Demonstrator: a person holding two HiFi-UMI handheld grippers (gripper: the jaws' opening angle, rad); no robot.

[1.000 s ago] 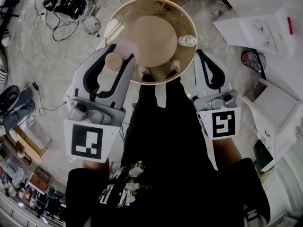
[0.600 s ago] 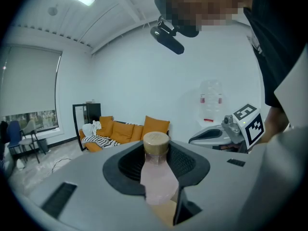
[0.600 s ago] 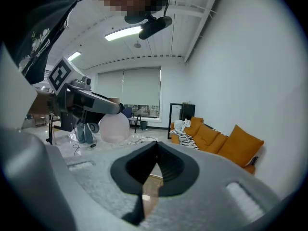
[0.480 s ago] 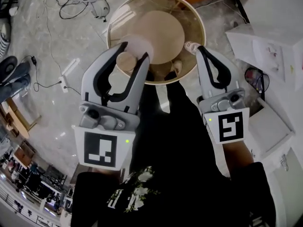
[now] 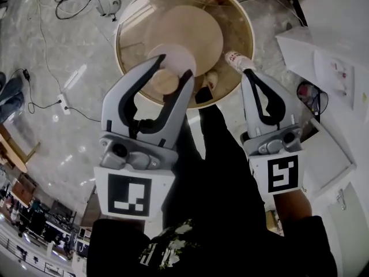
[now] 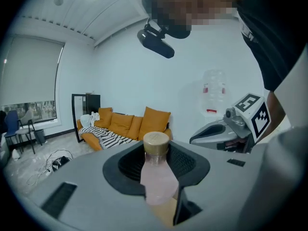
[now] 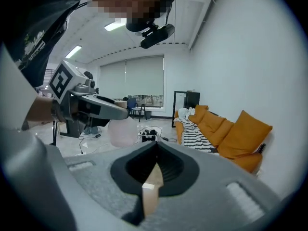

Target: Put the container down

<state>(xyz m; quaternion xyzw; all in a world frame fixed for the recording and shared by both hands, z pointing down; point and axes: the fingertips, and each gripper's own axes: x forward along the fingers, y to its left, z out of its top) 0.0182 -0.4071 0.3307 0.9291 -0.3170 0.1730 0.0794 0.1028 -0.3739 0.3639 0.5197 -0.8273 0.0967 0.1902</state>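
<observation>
Both tools have sunk toward the round glass desk (image 5: pixel 134 30) since a second ago, and the container (image 5: pixel 165 81) now hangs over its near portion rather than at its left rim. We find the left tool (image 5: pixel 173 66) clamped on this pale pink, tan-capped container, kept upright, in our judgement so it can stand when released; contact with the glass cannot be confirmed. The right tool (image 5: pixel 248 74) has its jaws together on nothing, near a small clear bottle (image 5: pixel 234 57). Cables (image 5: pixel 60 102) cross the pale floor (image 5: pixel 52 154); an orange sofa (image 6: pixel 122 124) stands by the wall
</observation>
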